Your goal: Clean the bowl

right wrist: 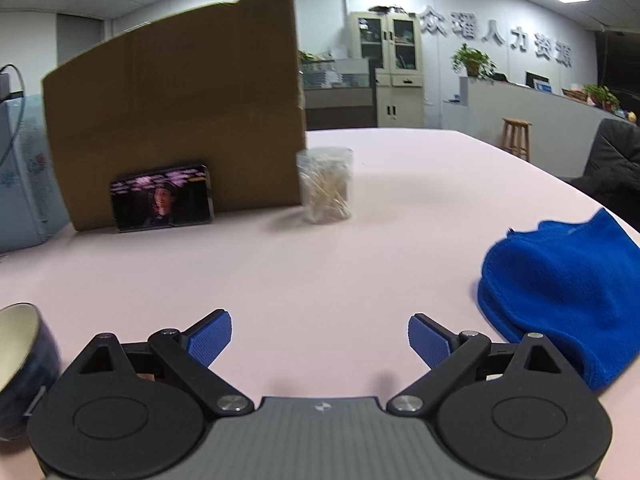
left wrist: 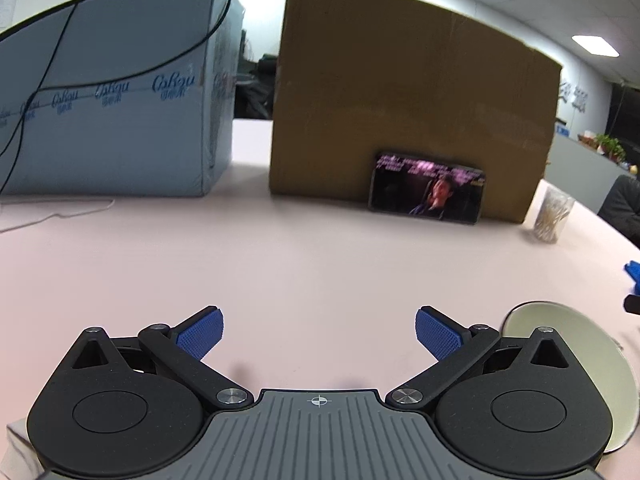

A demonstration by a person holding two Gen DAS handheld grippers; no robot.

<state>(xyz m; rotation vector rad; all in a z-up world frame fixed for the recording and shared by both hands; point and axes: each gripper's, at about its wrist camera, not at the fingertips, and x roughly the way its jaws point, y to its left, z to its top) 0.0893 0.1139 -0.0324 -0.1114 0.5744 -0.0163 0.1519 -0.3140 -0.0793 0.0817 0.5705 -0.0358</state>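
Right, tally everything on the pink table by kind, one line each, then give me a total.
Bowl: 1
Blue cloth: 1
Cardboard box: 1
Light blue carton: 1
Phone playing a video: 1
Clear jar of cotton swabs: 1
Total: 6

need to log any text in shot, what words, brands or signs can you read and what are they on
"CoRou", repeated along a printed band, with small unreadable characters beneath: blue box
"众瑶人力资源", large raised characters; the second is uncertain: back wall
Lines of purple text, too blurred to read: phone leaning on the cardboard box
No text shows on the bowl, cloth or jar.
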